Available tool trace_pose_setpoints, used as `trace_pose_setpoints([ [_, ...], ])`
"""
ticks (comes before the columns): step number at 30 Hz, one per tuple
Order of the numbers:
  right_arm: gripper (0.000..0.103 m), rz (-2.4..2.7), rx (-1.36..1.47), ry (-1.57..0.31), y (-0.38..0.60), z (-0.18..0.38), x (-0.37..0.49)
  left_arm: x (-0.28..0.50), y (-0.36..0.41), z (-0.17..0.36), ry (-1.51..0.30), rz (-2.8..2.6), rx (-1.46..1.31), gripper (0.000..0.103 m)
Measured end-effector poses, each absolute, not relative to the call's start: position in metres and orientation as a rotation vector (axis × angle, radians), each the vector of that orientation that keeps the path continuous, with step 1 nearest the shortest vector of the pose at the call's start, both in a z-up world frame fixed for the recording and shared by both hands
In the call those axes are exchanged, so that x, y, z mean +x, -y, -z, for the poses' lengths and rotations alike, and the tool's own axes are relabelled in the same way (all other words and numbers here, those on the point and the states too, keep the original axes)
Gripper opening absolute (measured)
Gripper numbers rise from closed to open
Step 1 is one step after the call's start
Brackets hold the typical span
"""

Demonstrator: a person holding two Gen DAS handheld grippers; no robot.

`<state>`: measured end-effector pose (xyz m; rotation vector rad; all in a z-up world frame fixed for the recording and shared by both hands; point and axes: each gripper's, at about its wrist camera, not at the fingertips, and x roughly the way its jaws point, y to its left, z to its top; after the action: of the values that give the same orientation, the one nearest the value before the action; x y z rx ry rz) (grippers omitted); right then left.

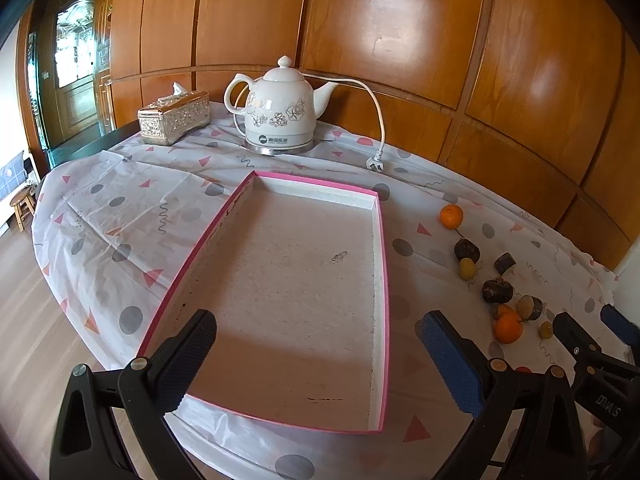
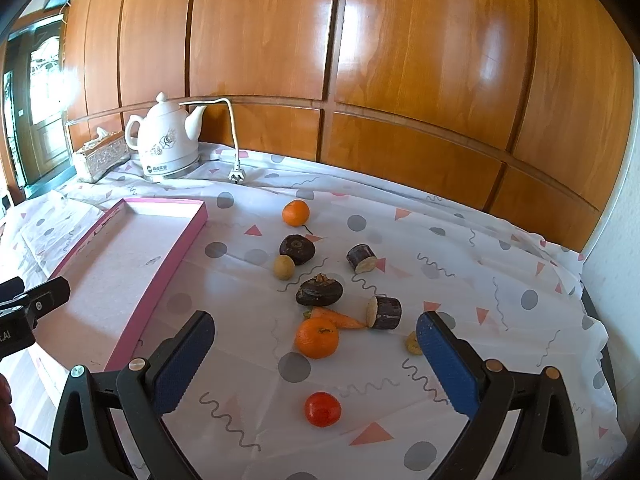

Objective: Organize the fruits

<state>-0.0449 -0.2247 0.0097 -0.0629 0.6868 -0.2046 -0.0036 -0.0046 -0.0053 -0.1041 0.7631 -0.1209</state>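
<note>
Bench (image 2: 460, 248): covered with a white cloth printed with grey dots, pink triangles and squiggles; wood-panelled wall behind.

Pink tray (image 1: 382, 280): shallow, rectangular, white-lined, nothing in it. It lies on the left part of the bench, directly ahead of your left tongs (image 1: 316, 364).

Your left tongs: spread wide and holding nothing, poised over the near end of the tray.

Your right tongs (image 2: 316, 364): likewise spread wide and holding nothing, above the loose produce.

Produce, all on the cloth to the right of the tray:
- Far orange (image 2: 295, 213), nearest the wall.
- Near orange (image 2: 317, 337), touching a small carrot (image 2: 338, 319).
- Red tomato (image 2: 322, 409), closest to you, lying between the fingers of your right tongs.
- Two dark round pieces: one (image 2: 297, 249) below the far orange, one (image 2: 319, 290) mid-group; what kind they are cannot be told.
- Two dark cut cylinders with pale ends: one (image 2: 361, 258) farther off, one (image 2: 385, 312) just beside the carrot tip.
- Two small yellowish fruits: one (image 2: 284, 267) touching the farther dark round piece, one (image 2: 413, 343) partly hidden by your right finger.

Other items at the far edge: white floral kettle (image 2: 166, 142) with its cord and plug (image 2: 237, 176) lying loose, and a silver tissue box (image 1: 174, 117) to the kettle's left.
</note>
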Motion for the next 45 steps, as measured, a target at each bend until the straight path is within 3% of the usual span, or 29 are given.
trace_pose_setpoints([
  [16, 0.103, 0.203, -0.086, -0.713, 0.253, -0.01, -0.044, -0.004, 0.014, 0.006, -0.771, 0.138, -0.065, 0.103],
  [26, 0.103, 0.366, -0.06, -0.729, 0.357, -0.044, -0.048, 0.001, 0.024, 0.006, -0.772, 0.2, -0.057, 0.103],
  [36, 0.102, 0.601, 0.126, -0.776, 0.477, -0.033, -0.07, 0.006, 0.061, 0.011, -0.842, 0.331, 0.022, 0.103],
  [41, 0.098, 0.574, 0.311, -0.811, 0.503, -0.016, -0.074, 0.02, 0.079, 0.008, -0.853, 0.318, 0.084, 0.103],
  [45, 0.098, 0.575, 0.305, -0.811, 0.503, -0.017, -0.073, 0.043, 0.092, 0.009, -0.897, 0.339, 0.065, 0.103],
])
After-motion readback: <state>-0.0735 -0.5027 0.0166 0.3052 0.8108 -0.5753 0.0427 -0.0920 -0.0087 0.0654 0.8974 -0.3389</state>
